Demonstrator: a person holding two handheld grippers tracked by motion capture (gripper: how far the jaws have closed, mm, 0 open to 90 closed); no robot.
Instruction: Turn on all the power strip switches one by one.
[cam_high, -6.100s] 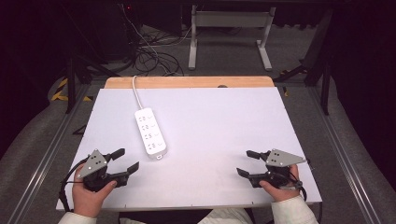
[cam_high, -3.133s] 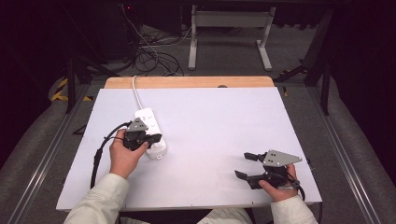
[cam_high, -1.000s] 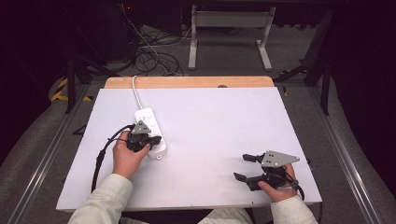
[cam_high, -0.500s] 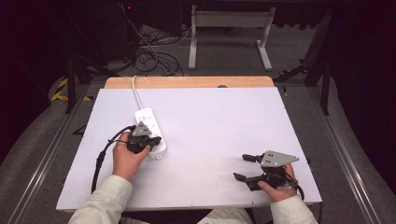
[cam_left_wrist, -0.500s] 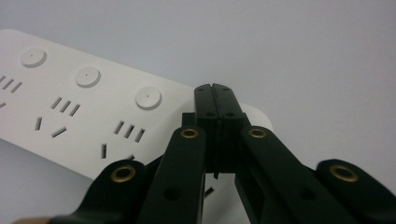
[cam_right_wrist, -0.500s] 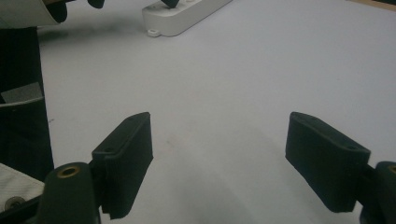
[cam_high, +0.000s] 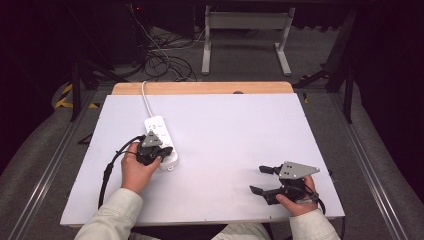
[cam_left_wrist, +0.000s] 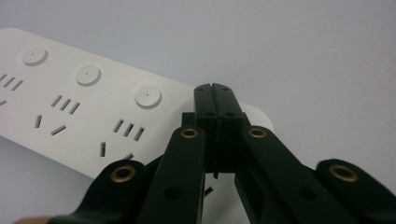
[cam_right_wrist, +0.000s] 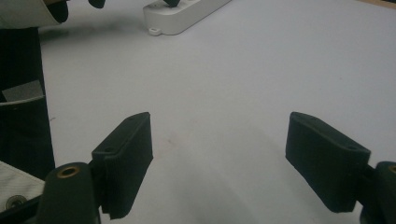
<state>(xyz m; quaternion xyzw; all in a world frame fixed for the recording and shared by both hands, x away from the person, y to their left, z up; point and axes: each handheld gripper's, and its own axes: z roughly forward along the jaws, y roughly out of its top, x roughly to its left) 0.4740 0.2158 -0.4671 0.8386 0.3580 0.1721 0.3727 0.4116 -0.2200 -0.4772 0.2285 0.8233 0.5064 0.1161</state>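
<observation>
On the white tabletop (cam_high: 225, 150), I'm pressing my closed left gripper (cam_left_wrist: 215, 93) down on the near end of the white plastic power strip (cam_high: 161, 140), having moved it there from the near edge; switch press looks underway; right gripper (cam_high: 264, 180) idling open

- The near end of the power strip (cam_high: 161, 140) is covered in the high view by the left gripper (cam_high: 156, 149) and the hand holding it — whether the tips press a button there cannot be told.
- In the left gripper view the shut jaws hide the strip's last socket, and the strip runs off the left edge.
- The strip's cord (cam_high: 145, 96) passes beyond the table's far edge — its plug is out of sight.
- The right gripper view cuts off the strip (cam_right_wrist: 183, 16) at the top.
</observation>
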